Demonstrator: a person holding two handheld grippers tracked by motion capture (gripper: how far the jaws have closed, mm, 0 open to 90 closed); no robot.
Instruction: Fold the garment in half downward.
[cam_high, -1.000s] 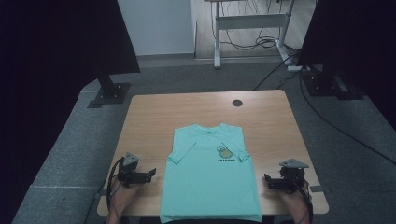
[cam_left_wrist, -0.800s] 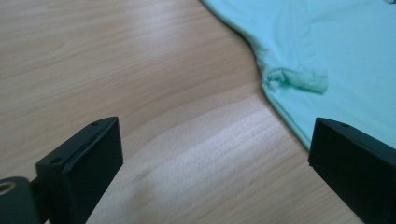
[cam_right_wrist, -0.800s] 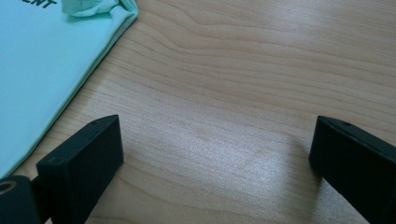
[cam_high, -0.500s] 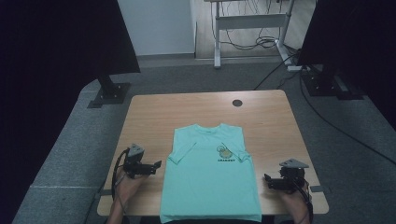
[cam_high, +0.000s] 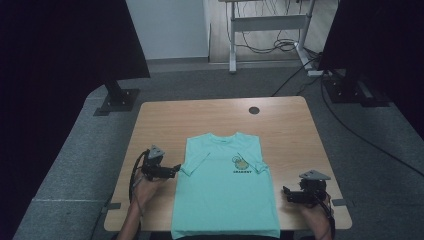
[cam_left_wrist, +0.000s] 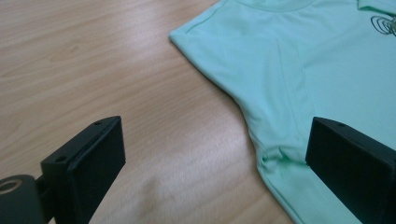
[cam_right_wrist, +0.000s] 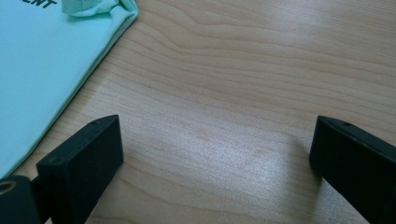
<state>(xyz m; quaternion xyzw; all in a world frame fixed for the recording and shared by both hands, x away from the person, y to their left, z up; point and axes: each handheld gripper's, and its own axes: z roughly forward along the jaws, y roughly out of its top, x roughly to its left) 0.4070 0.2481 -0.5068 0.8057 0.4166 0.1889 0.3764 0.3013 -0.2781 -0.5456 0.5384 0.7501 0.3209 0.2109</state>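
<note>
T-shirt (cam_high: 225, 187) lying flat at the table's (cam_high: 280, 125) near-centre; left gripper (cam_high: 170, 170) sitting just beside its left sleeve, apparently not touching; right gripper (cam_high: 287, 192) near its right hem.

A light wooden table (cam_high: 280, 125) is standing on grey carpet (cam_high: 75, 165), with a small dark round grommet (cam_high: 254, 110) sitting near its far edge. Beyond it, a white desk frame (cam_high: 265, 22) is standing with cables (cam_high: 270, 46) trailing underneath. Black stand bases (cam_high: 117, 100) are flanking the table.
</note>
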